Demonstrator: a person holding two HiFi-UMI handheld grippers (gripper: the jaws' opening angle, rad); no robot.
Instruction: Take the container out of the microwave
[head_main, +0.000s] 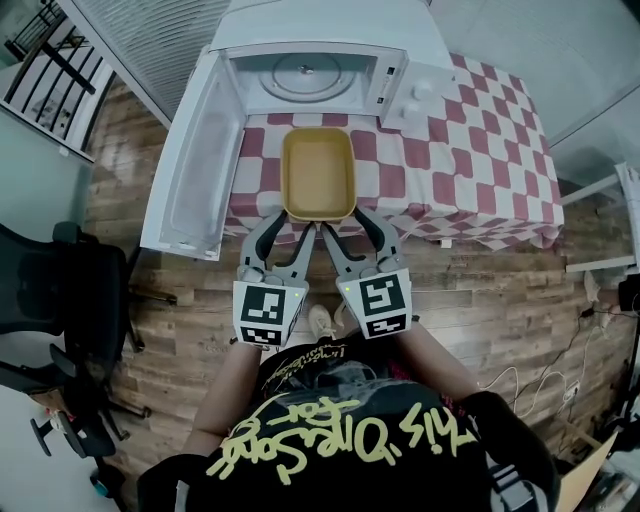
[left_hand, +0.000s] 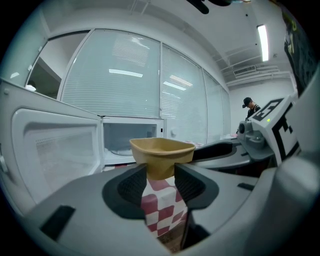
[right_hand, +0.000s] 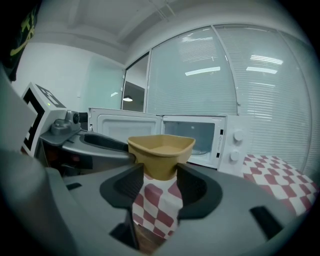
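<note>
You are holding the tan container (head_main: 318, 172) just in front of the open microwave (head_main: 330, 25), over the near part of the checked counter (head_main: 470, 150). Your left gripper (head_main: 297, 224) and right gripper (head_main: 345, 222) are each clamping their jaws on a near corner of it. The container is sitting empty, and the microwave cavity is showing only its glass turntable (head_main: 308, 75).

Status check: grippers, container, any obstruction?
Both shut on container: left gripper, right gripper, near corners. Container out of microwave, above checkered table. Its door open; path clear.
</note>
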